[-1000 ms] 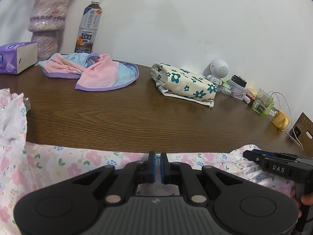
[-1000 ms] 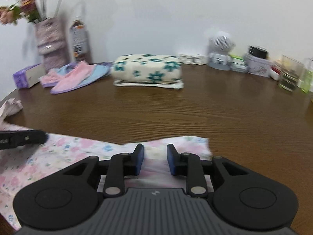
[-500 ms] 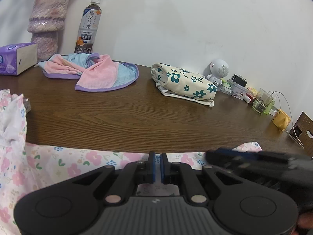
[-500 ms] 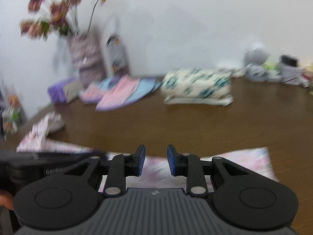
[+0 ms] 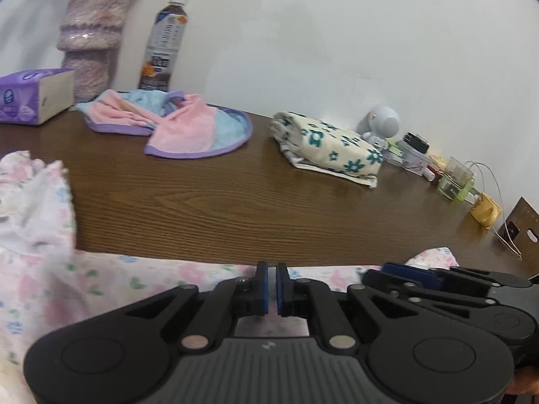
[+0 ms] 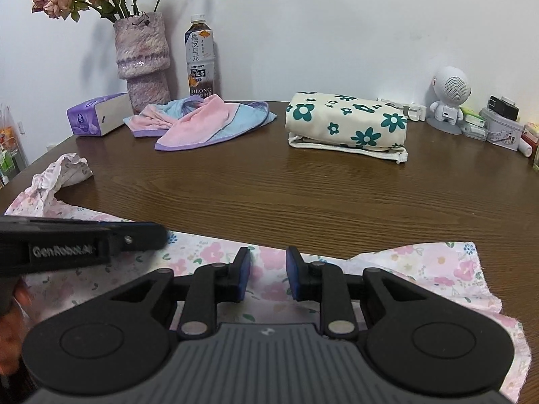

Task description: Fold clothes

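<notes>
A white garment with pink flowers (image 6: 434,269) lies spread along the near edge of the brown table (image 6: 303,195); it also shows in the left wrist view (image 5: 111,279). My left gripper (image 5: 272,281) is shut over its middle; whether cloth is pinched I cannot tell. It appears from the side in the right wrist view (image 6: 145,232). My right gripper (image 6: 267,269) is open just above the cloth, beside the left one, and shows in the left wrist view (image 5: 397,271).
At the back stand a folded cream cloth with green flowers (image 6: 347,124), a pink and blue towel (image 6: 202,121), a tissue box (image 6: 97,114), a vase (image 6: 143,57), a bottle (image 6: 199,57), a white robot speaker (image 6: 448,97) and small items.
My right gripper swung left and now sits close beside the left gripper over the garment. The left gripper stayed shut and rose slightly. The garment's left sleeve shifted.
</notes>
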A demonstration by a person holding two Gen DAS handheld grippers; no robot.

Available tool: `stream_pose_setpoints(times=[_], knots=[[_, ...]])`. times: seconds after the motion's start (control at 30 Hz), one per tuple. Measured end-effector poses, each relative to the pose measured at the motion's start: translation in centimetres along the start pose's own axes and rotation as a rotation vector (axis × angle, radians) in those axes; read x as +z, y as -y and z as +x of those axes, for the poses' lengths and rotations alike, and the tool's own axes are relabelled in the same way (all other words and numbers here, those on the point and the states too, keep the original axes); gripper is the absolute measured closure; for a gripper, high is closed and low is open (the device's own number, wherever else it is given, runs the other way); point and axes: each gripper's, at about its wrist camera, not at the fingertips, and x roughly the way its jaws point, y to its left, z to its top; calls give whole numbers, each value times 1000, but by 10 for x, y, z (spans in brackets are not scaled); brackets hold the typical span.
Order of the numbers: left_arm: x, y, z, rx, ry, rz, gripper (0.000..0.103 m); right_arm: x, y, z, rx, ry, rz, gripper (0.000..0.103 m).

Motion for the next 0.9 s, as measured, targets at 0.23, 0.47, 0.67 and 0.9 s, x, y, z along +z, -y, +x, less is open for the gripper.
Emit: stream_pose_setpoints(times=[0.23, 0.47, 0.67, 0.9], knots=[[8, -36, -15, 61, 12, -9, 98, 0, 1, -1, -5, 0, -5, 80], [9, -58, -27, 102, 18, -16, 99, 0, 1, -1, -7, 1, -10, 80], [7, -56, -33, 117, 36, -36, 95, 0, 1, -1, -6, 1, -14, 80], [0, -9, -44, 28, 104, 9, 77, 0, 0, -2, -4, 1, -17, 80]])
